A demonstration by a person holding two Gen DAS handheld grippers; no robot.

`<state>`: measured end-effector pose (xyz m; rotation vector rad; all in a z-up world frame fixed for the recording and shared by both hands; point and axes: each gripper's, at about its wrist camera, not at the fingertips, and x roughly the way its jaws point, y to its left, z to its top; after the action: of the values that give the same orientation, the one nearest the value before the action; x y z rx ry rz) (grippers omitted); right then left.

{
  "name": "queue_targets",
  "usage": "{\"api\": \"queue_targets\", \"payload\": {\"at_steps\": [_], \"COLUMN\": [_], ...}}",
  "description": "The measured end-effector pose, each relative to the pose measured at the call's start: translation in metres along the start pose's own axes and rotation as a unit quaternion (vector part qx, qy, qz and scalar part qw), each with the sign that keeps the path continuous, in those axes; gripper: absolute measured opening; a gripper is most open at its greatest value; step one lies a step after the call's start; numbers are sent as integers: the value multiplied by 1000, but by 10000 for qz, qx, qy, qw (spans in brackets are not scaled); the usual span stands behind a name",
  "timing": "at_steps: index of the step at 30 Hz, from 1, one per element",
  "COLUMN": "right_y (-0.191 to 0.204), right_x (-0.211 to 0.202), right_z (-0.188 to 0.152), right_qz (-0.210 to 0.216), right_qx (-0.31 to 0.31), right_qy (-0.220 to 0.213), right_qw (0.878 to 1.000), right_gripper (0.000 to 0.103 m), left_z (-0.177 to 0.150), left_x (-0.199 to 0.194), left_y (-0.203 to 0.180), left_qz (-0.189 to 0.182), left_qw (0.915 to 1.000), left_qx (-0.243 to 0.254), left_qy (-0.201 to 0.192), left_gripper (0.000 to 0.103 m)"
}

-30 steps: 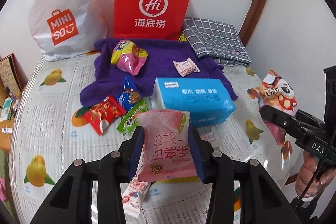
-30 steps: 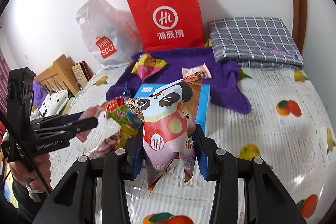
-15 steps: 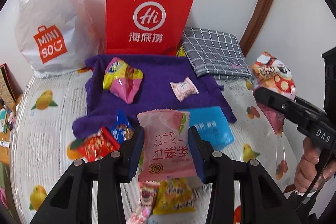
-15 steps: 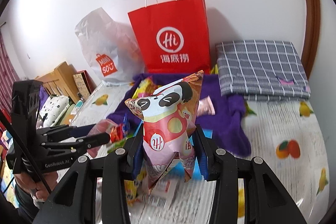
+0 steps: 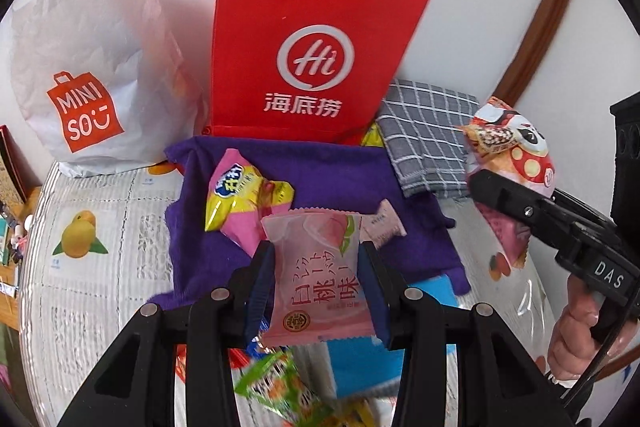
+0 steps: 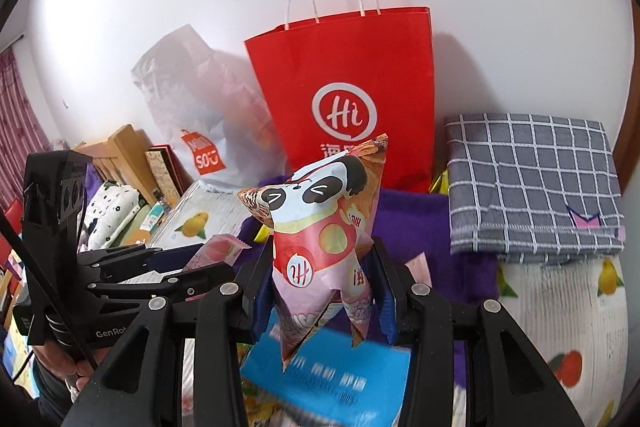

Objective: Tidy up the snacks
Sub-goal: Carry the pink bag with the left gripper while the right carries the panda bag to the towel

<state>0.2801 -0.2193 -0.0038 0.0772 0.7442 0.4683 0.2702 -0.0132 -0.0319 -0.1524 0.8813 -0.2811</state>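
My left gripper (image 5: pixel 316 283) is shut on a pink peach snack packet (image 5: pixel 316 291), held upright above the bed. My right gripper (image 6: pixel 320 291) is shut on a panda-print snack bag (image 6: pixel 320 227), which stands tall between its pads. In the left wrist view the panda bag (image 5: pixel 516 147) hangs at the right. Both packets face a red paper bag (image 5: pixel 316 47) standing against the wall, its top open (image 6: pixel 352 87). On the purple towel (image 5: pixel 320 179) lie a yellow-pink snack (image 5: pixel 240 195) and a small pink packet (image 5: pixel 384 227).
A white MINISO plastic bag (image 5: pixel 88 67) leans left of the red bag. A folded grey checked cloth (image 6: pixel 532 183) lies to its right. Below the grippers are a blue tissue pack (image 6: pixel 328 375) and a green snack (image 5: pixel 280 387). The fruit-print bed sheet (image 5: pixel 80 235) runs to a wooden headboard (image 6: pixel 124 147).
Both grippers have carried their packets forward and a little up toward the red paper bag, which now looks larger. The blue tissue pack has slid under the grippers. Both grips are unchanged.
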Motion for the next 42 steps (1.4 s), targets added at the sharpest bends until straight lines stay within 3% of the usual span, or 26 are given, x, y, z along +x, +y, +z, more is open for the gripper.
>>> {"api": "queue_targets", "payload": {"at_steps": [6,19,27,40,42], "right_y": [-31,-85,-90,-99,-96], "right_x": [26,75,108,134,135], "right_z": [4,-11,-26,-37,-38], "right_qz": [-126,-533,-734,-827,-866], "right_qx": [256,408,380,515,428], "right_qy": [137,1027,1653,1965,1991], "right_qw": [9995,9925,9828,9756,9752], "right_gripper": [43,43,43,43,48], "left_z": [13,11,6,4,4], "left_x": [22,63,77,99,100], "left_y": [21,68,82,76,75], "left_qz": [158,335,346,117,102], "left_qw": [9998,9974,9962,9955,9955], "left_qx": [-90,-422,-533,-614,-608], "left_qy": [91,468,603,715,719], "left_gripper": [41,41,41,38,39]}}
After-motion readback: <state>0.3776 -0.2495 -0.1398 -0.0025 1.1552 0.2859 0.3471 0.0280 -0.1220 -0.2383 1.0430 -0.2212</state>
